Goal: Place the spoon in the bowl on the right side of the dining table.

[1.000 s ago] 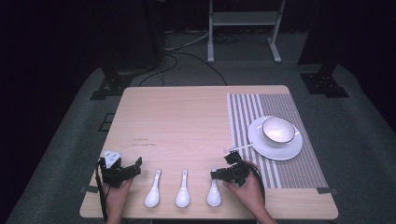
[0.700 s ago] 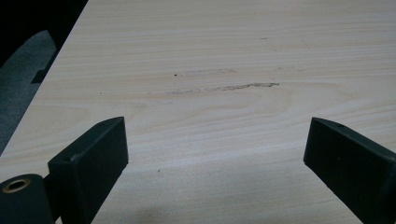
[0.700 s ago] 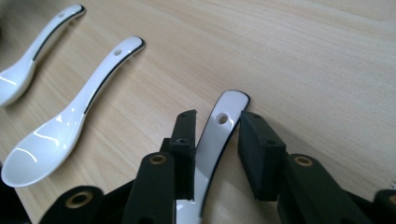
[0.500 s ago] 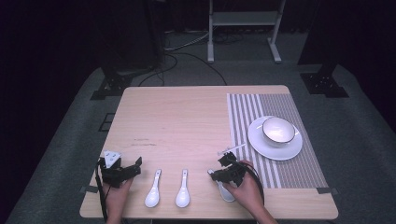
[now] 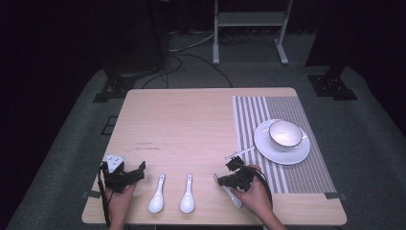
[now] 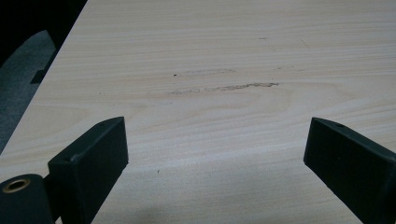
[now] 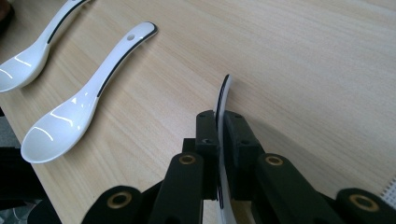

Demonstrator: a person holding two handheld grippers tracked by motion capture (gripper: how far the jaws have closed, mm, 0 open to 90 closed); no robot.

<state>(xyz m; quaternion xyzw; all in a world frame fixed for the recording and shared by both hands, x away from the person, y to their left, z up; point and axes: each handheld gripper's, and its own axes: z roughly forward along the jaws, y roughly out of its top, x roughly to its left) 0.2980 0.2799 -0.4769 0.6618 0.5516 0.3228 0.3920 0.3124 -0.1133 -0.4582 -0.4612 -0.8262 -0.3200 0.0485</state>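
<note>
**Three spoons, one bowl, one plate, one mat; right claw grips a spoon**

Counts: 3 white spoons, 1 bowl, 1 plate, 1 striped placemat, 2 grippers, on one wooden table [image 5: 191,120].

Right gripper [image 5: 229,177], near front edge of table, just left of the placemat [image 5: 282,139]: jaws clenched on the handle of the third spoon [image 7: 223,105]. In the right gripper view the handle stands edge-on between the jaws, its tip poking out past them, above the table. In the high view the spoon's white bowl end shows under the hand [image 5: 256,194].

Left gripper [image 5: 125,173] at front-left of table, held by the left hand [image 5: 119,196]. Jaws spread wide, nothing between them; left gripper view shows bare wood with a faint scuff mark [image 6: 224,87].

Two loose spoons lie flat side by side between the grippers: left spoon [image 5: 157,195], middle spoon [image 5: 188,195], handles pointing away from the person, not touching each other.

Bowl [image 5: 285,133] sits on the plate [image 5: 268,149], plate on the placemat, right side of table. A thin white item lies by the plate's left edge; cannot tell what.
</note>
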